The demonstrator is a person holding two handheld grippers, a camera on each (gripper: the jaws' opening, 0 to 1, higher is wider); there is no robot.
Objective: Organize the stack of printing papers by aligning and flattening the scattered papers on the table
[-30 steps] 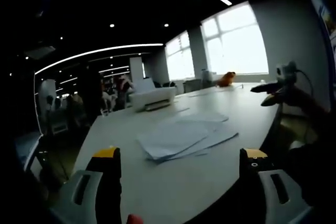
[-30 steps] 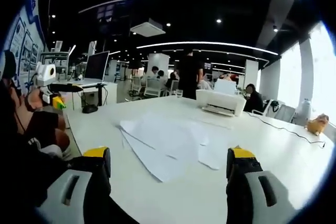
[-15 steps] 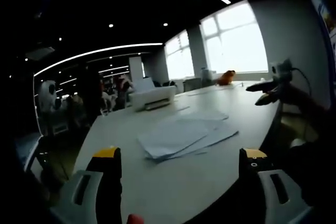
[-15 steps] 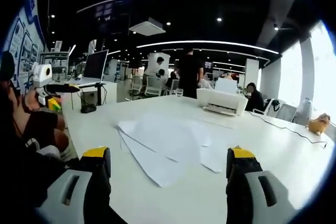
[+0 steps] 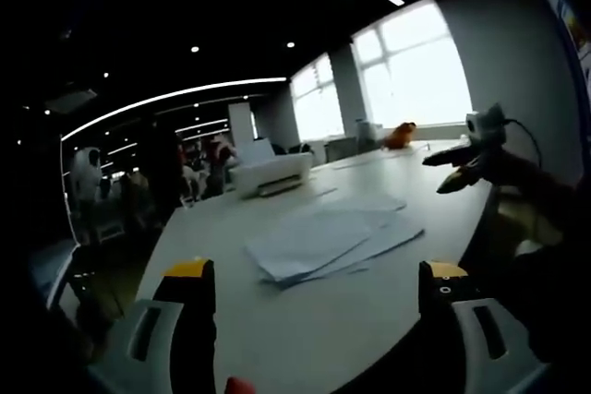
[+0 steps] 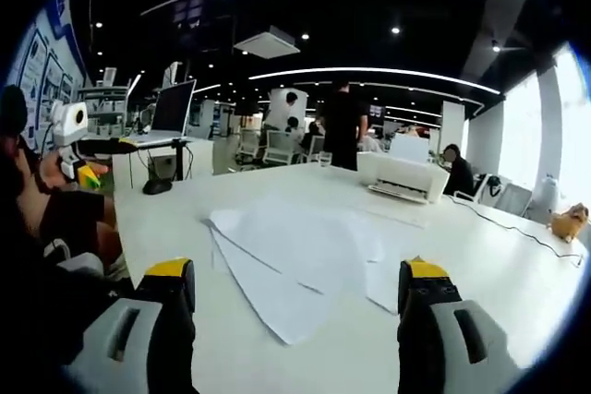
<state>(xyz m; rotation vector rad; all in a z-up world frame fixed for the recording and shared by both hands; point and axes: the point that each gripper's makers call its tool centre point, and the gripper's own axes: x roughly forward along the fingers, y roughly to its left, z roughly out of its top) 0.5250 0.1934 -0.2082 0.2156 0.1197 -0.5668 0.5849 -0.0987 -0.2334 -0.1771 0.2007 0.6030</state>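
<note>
While both tools hover above the white table [image 6: 517, 274] with jaws spread wide and nothing between them, the scattered papers [image 5: 328, 239] lie fanned flat on it, well apart from the left gripper [image 5: 314, 274] toward its twelve o'clock. From the right gripper [image 6: 295, 276] the papers [image 6: 295, 248] spread near, between eleven and one o'clock, with a white printer [image 6: 406, 178] beyond at one o'clock.

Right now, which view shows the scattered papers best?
The right gripper view: the papers lie fanned out, close and well lit, with overlapping edges readable on the white table. The left gripper view shows the same papers smaller, dimmer and at a flatter angle.
</note>
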